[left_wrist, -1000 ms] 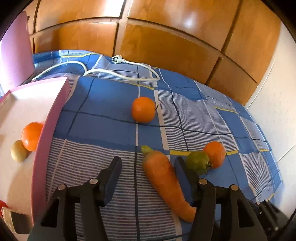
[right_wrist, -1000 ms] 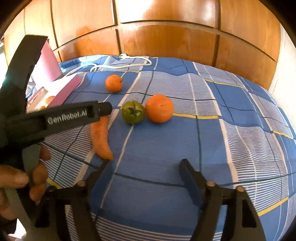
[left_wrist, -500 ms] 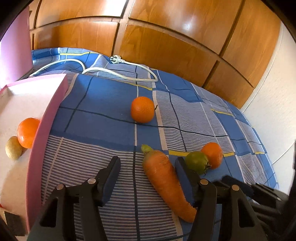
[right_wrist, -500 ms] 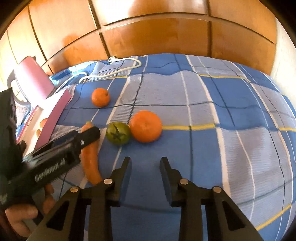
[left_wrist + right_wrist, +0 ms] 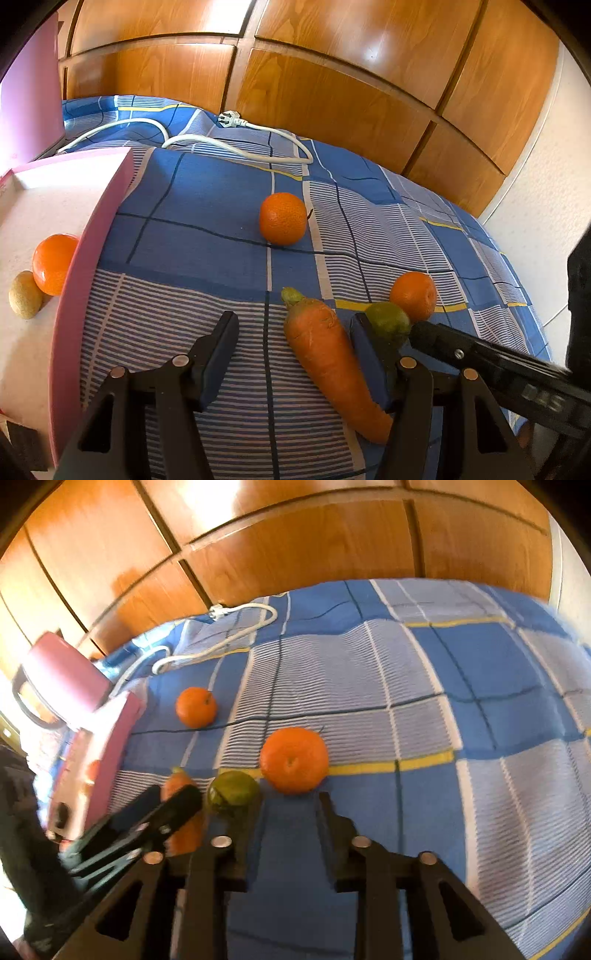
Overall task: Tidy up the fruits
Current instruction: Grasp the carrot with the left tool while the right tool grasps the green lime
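Advanced since the earlier frame, the right claw, open and empty, faces the near orange on the bed, green fruit at its left finger, while the open left claw straddles the carrot.

A carrot lies on the bed, its leafy end pointing toward the wooden panelling. Just to its right sits a small round fruit, touching a mandarin behind it. Another mandarin rests farther back, well apart from these. A cable trails across the bed near the panelling. At the left stands an open case, with a mandarin inside and a smaller fruit beside it.
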